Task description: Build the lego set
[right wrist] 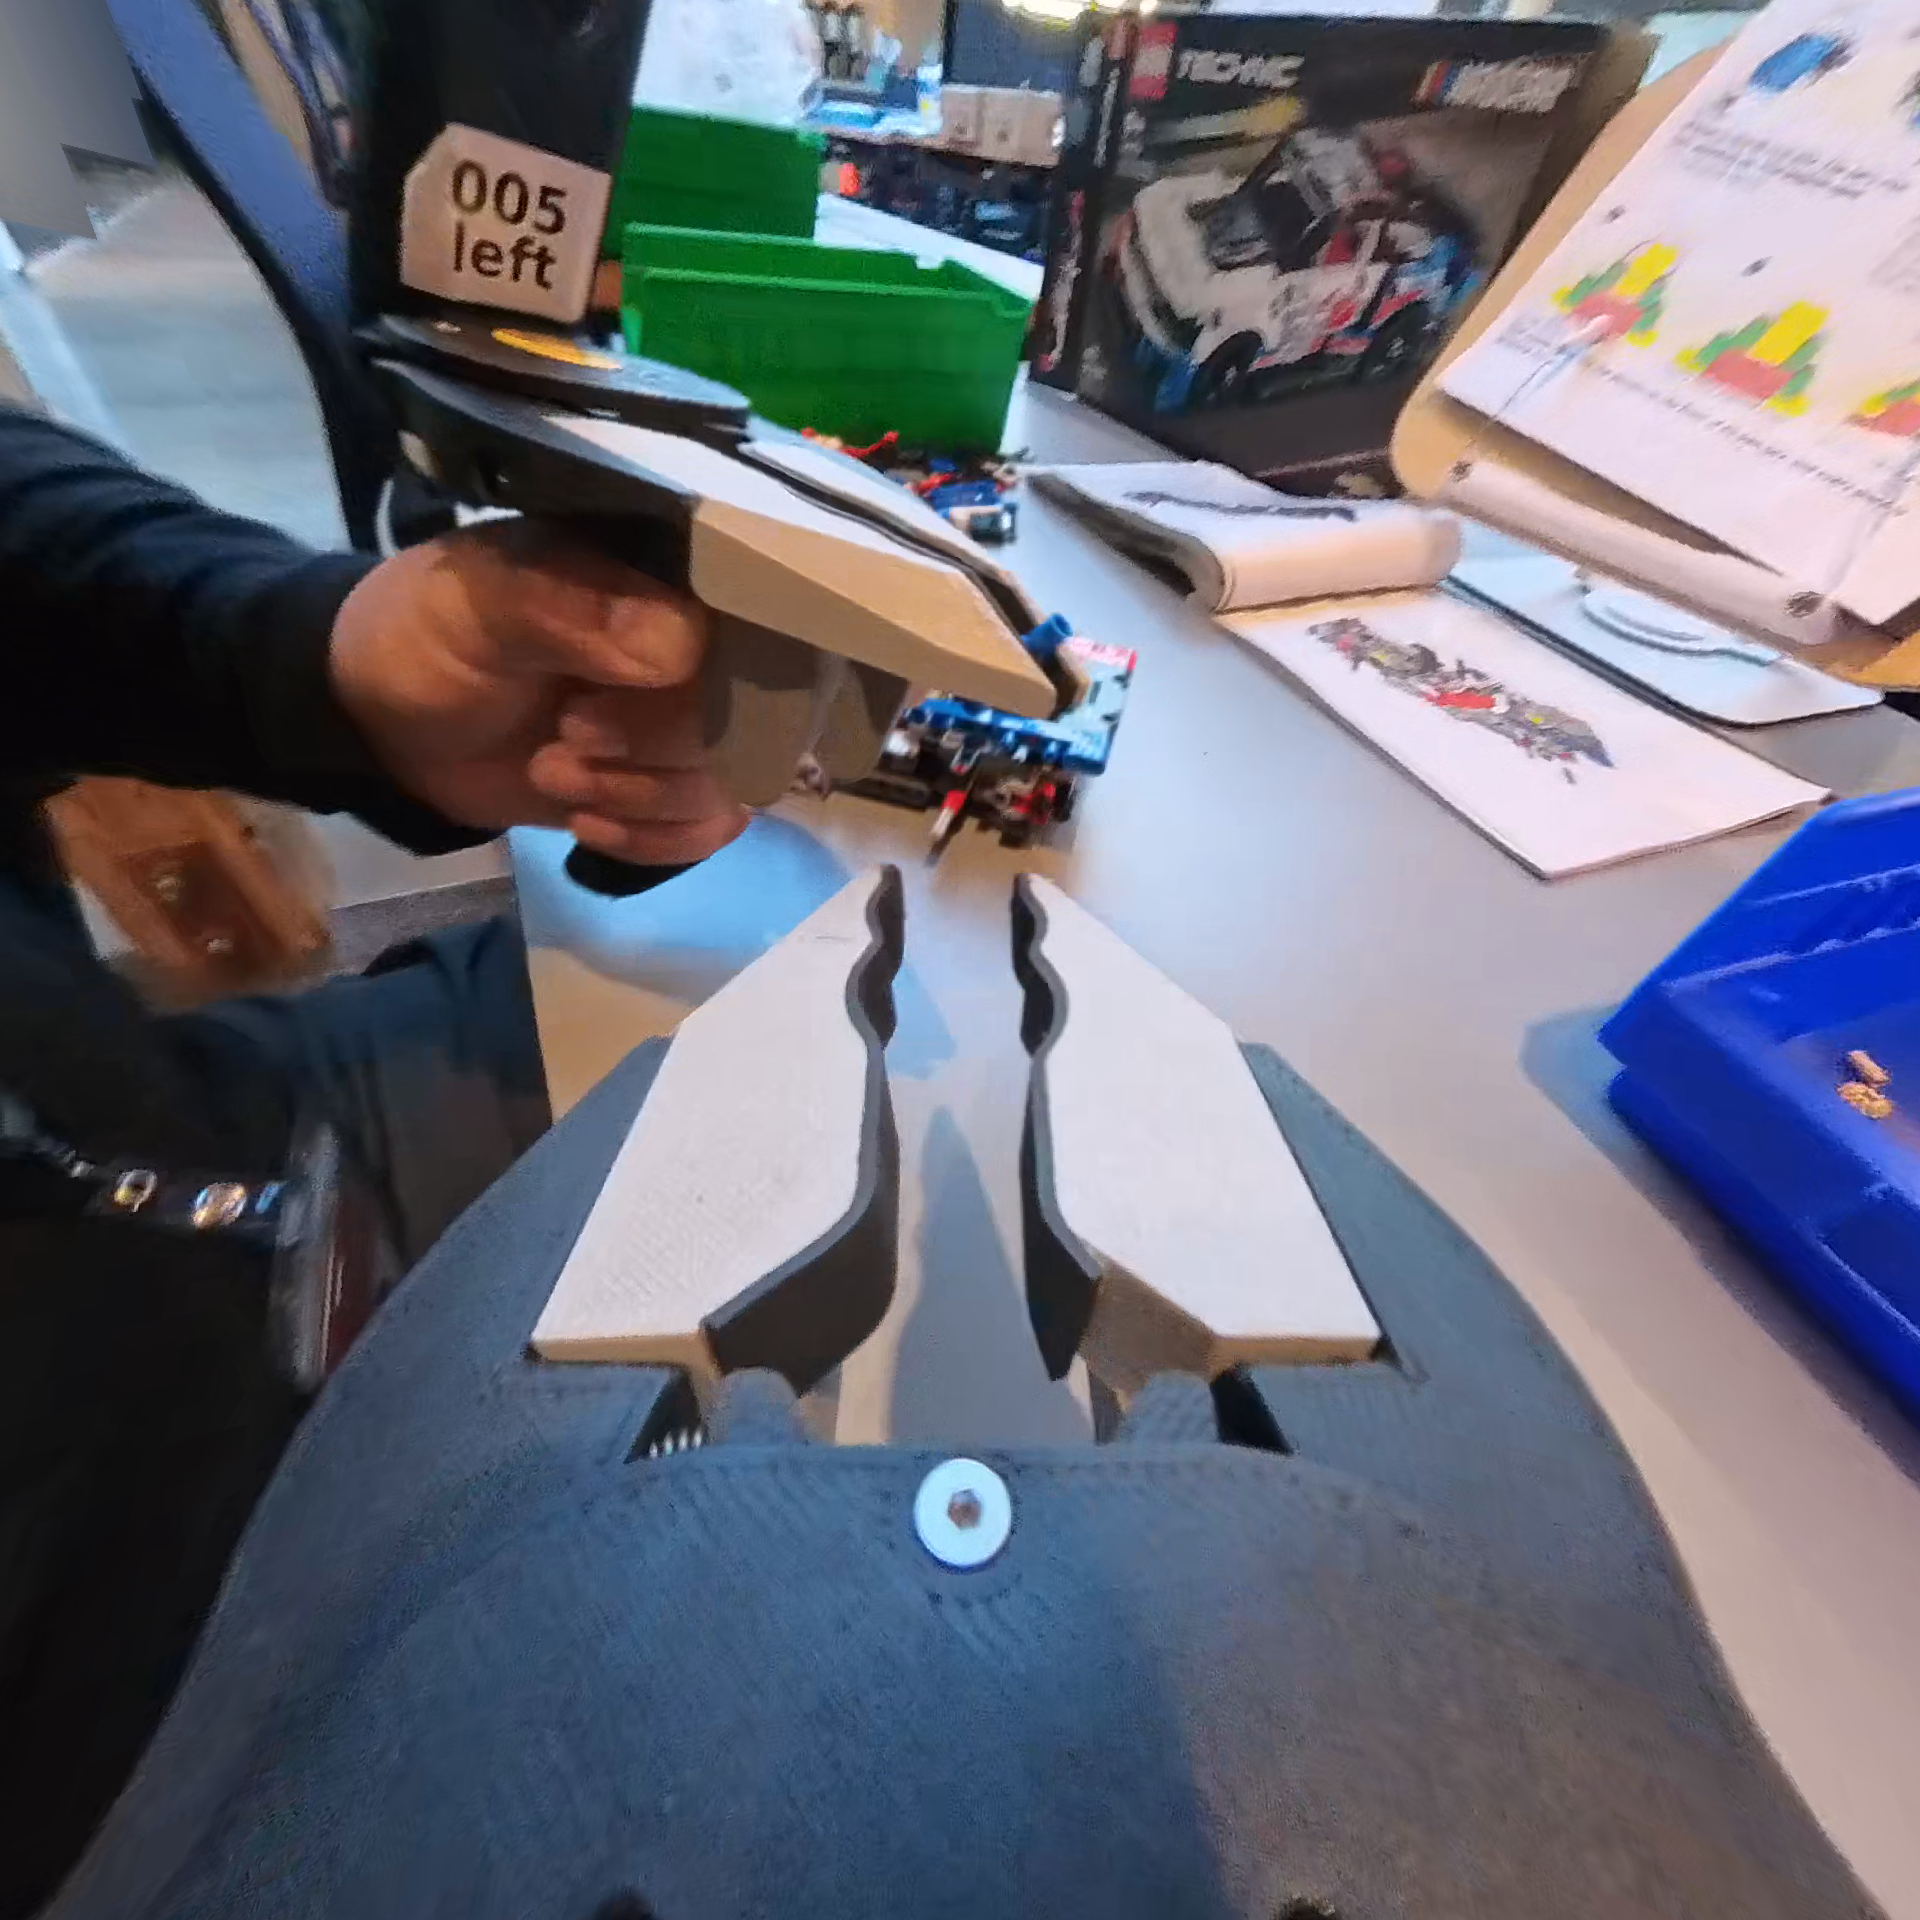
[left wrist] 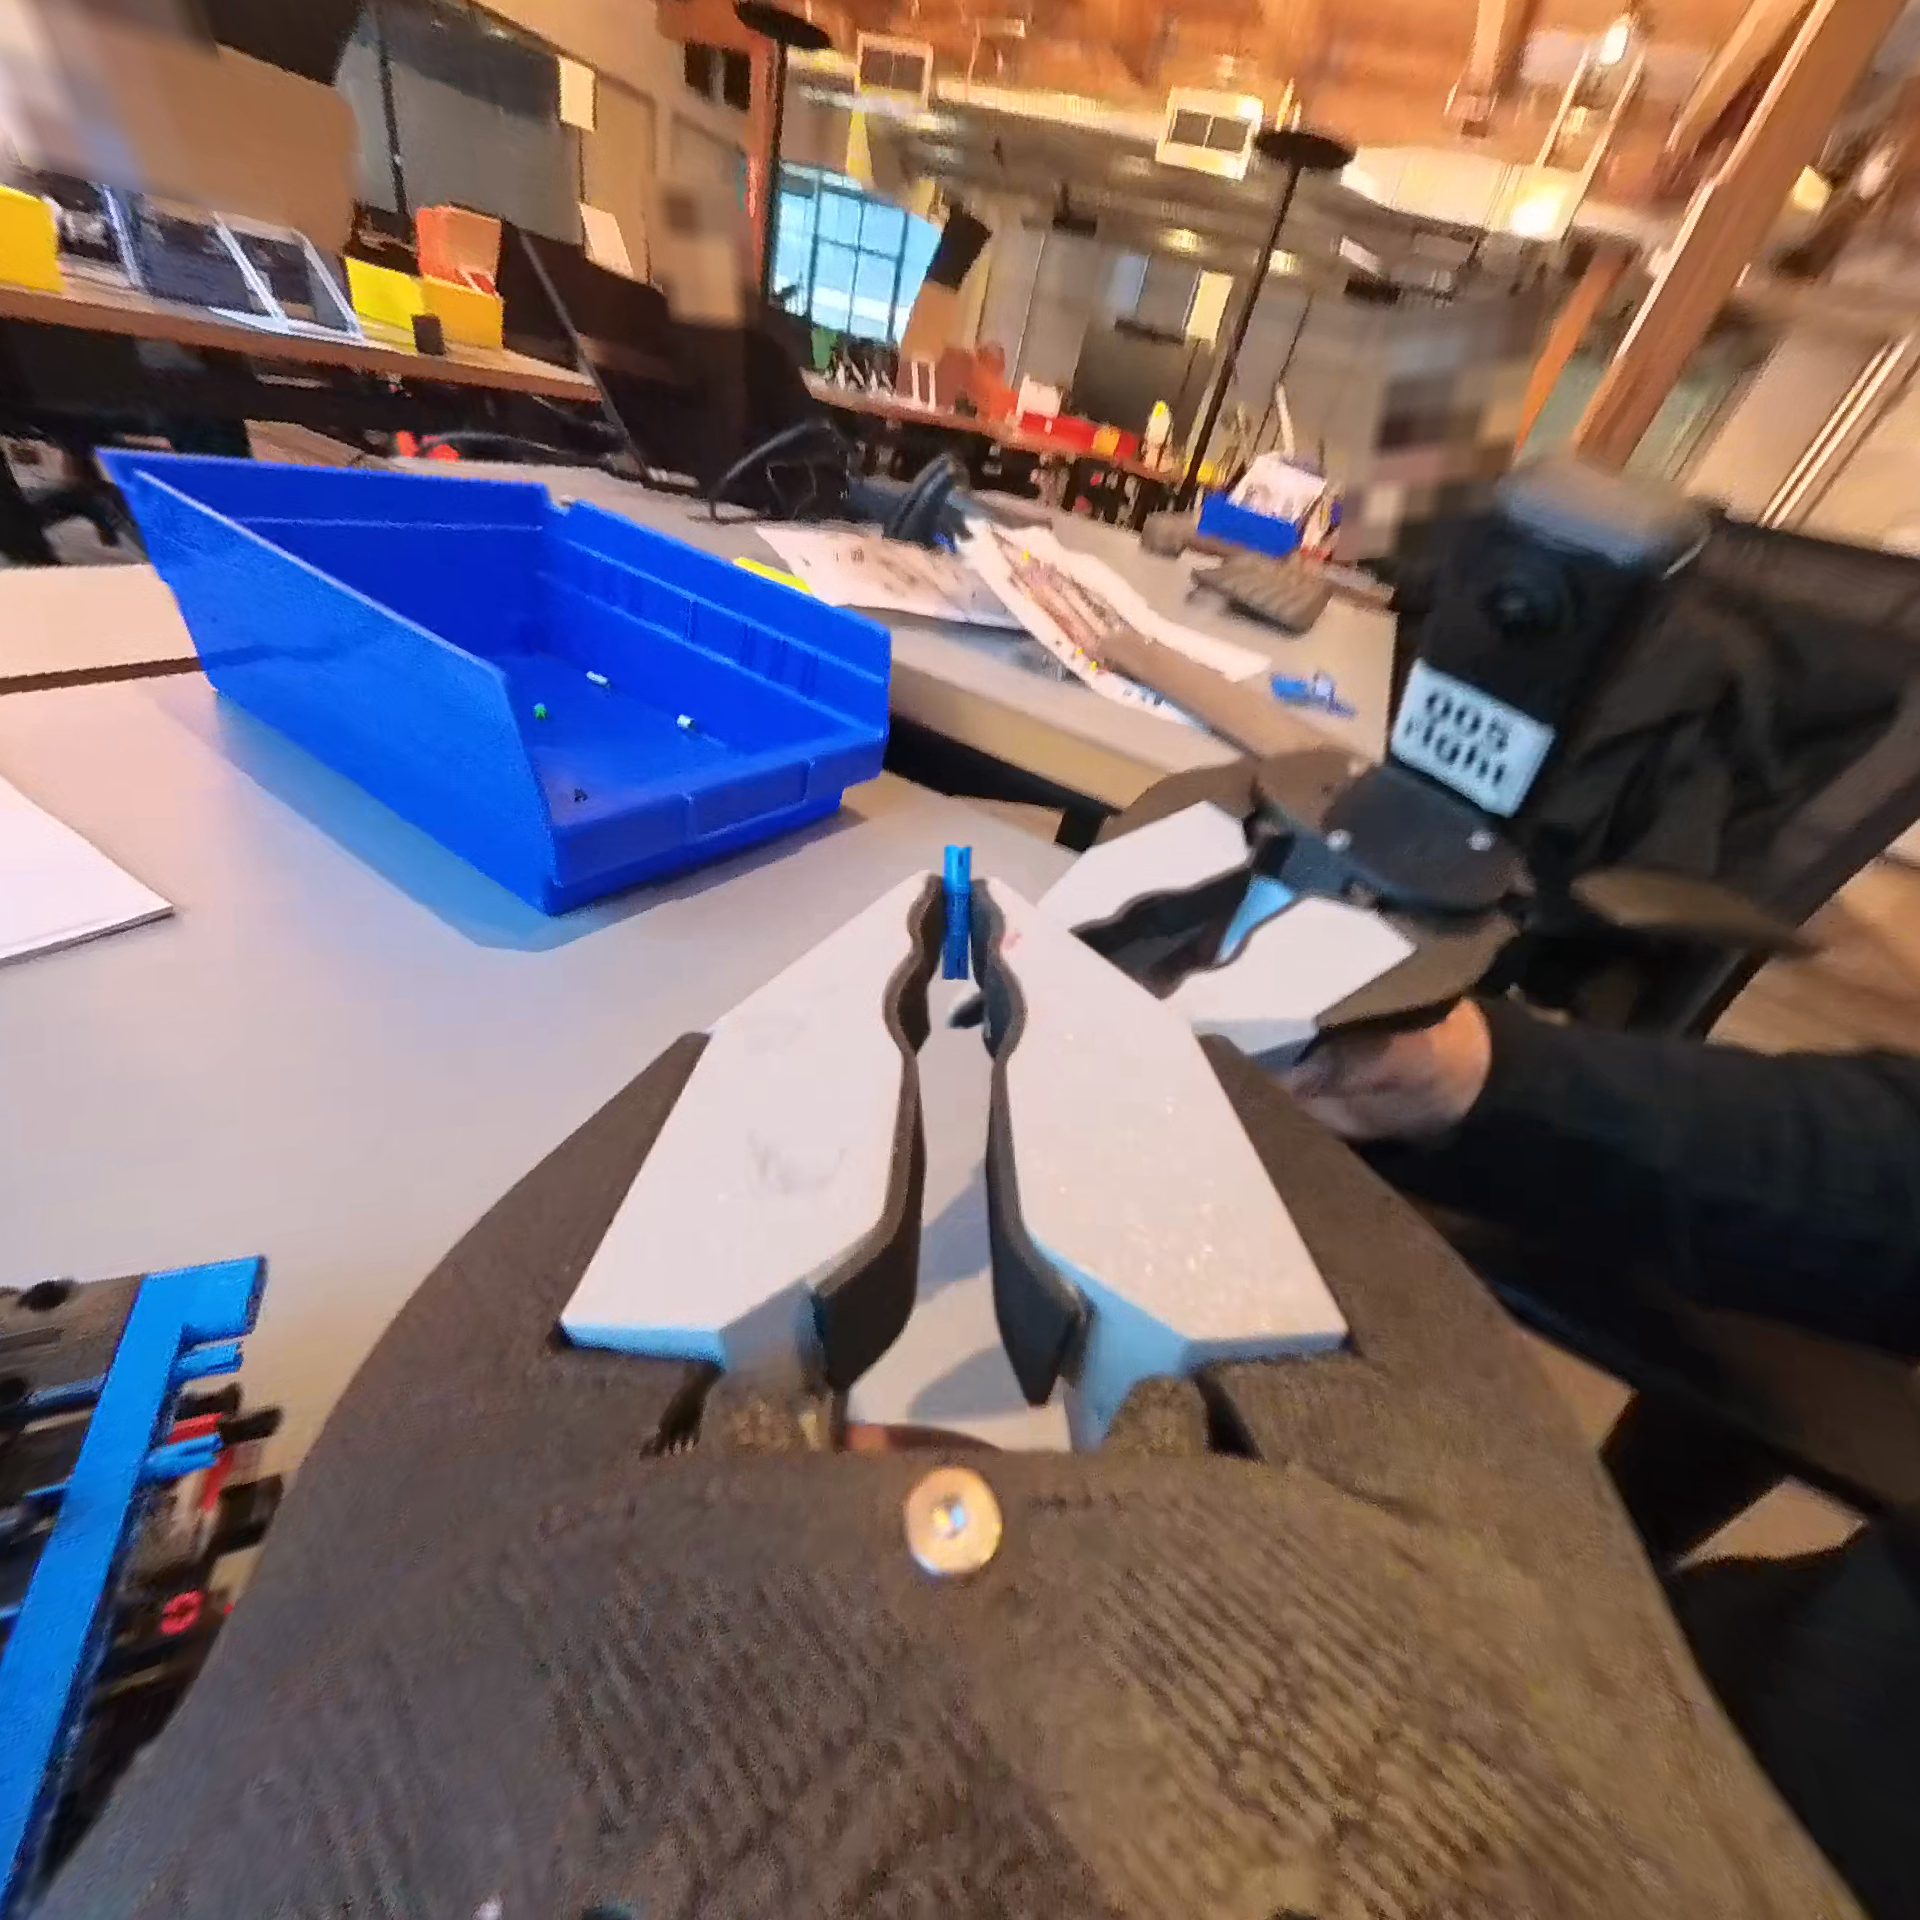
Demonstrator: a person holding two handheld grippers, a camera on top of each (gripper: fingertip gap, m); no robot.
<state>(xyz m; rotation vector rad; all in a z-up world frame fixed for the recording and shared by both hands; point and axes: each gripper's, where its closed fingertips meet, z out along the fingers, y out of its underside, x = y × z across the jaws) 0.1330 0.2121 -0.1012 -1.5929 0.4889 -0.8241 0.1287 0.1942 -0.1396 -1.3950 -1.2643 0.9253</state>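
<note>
While pinched on a small blue pin [left wrist: 956,920] at its tips, left claw [left wrist: 957,914] nearly closed, pin upright, sticking past the fingers. Right claw [right wrist: 954,914] apart by a clear gap, holding nothing. Lego build [right wrist: 997,743] on table [right wrist: 1299,935], just past right claw tips and under left claw's nose. Blue bin [left wrist: 499,665] ahead-left of left claw, few tiny bits inside. Manual [right wrist: 1507,707] ahead-right of right claw. Set box [right wrist: 1299,229] farther back.
</note>
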